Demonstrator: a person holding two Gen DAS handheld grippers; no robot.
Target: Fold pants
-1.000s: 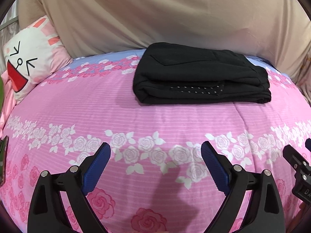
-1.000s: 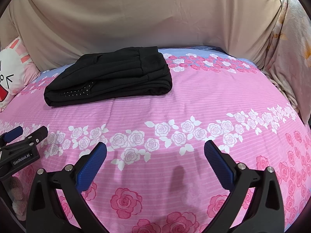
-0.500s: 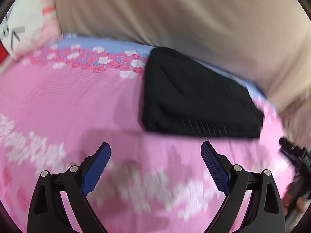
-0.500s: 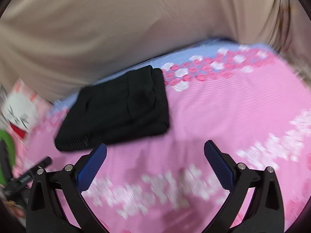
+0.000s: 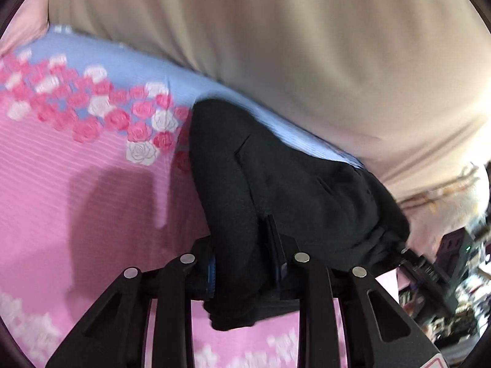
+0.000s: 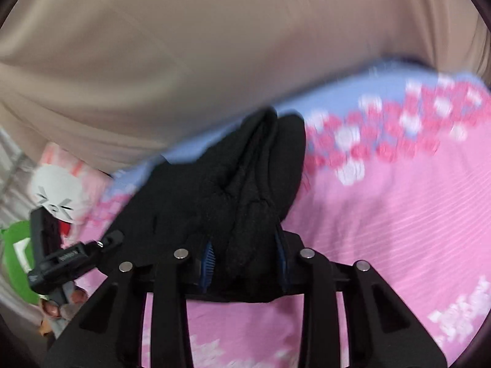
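Left wrist view, left gripper [image 5: 245, 263] jaws clamped on folded black pants [image 5: 291, 190], right gripper [image 6: 245, 257] jaws likewise pinching them

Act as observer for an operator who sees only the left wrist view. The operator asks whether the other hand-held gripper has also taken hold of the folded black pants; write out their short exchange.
Operator: My left hand-held gripper is shut on the folded black fabric pants. Has the right one gripped too?
Observer: Yes. The right hand-held gripper is shut on the other end of the bundle, with fabric bunched between its blue pads.
Operator: Anything beside the bed on that side?
Observer: A white cartoon-face rabbit pillow with pink ears sits beyond the pants, at the foot of the beige draped cloth backdrop.
Operator: Is the bundle lifted clear?
Observer: Cannot tell; the right view is blurred and only shows the pants over the pink rose-print bedsheet.
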